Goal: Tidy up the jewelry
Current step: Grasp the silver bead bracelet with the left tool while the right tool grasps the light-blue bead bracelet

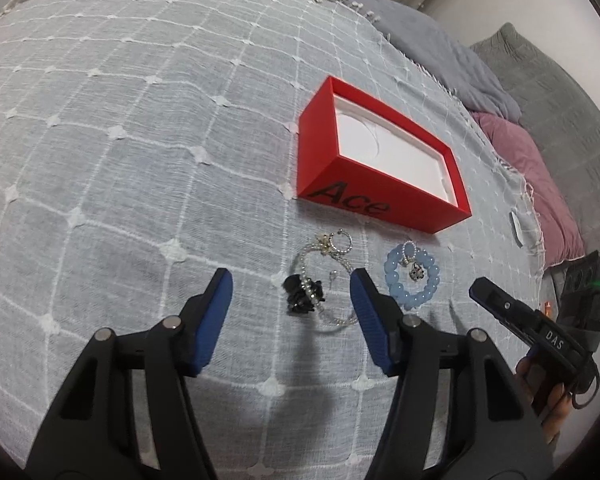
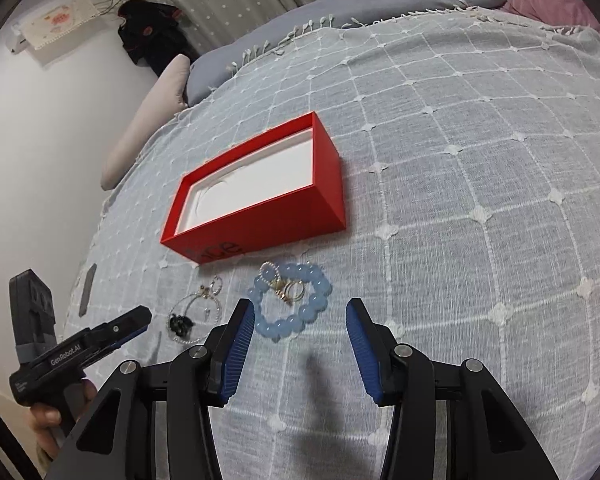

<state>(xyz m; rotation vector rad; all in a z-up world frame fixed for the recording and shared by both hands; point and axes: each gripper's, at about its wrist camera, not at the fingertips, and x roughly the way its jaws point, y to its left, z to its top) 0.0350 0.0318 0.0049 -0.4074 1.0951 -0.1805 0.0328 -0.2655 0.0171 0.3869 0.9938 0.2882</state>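
Red cardboard is making the box [image 1: 380,184] easy to pick out: it is sitting lidless on the bed [image 1: 120,140], its white lining bare, which suits it as the place the jewelry is meant to go. Nothing is lying in it yet, so the sorting looks barely begun.

Two small heaps are lying on the bedspread just in front of the box, near each other but apart. One is a clear bead bracelet [image 1: 324,280] tangled with a black charm and a little gold piece. The other is a blue bracelet [image 1: 414,276], with a few rings [image 2: 290,290] resting inside its loop.

Both tools are pointing down at the bed, each toward its own heap, which reads as a reach for two pieces at once. The left gripper [image 1: 292,284] is hovering with its fingers spread on either side of the clear bracelet, the black charm between them, no pad touching it. The right gripper [image 2: 300,312] is hanging over the near arc of the blue bracelet, fingers likewise spread; one blue pad is overlapping the beads in its own view, but I cannot tell whether it is touching. Neither is pinching anything.

Loose beads and small rings on soft cloth may be slipping or scattering under a pinch, so a grip across the bracelet's strand seems the safer choice.
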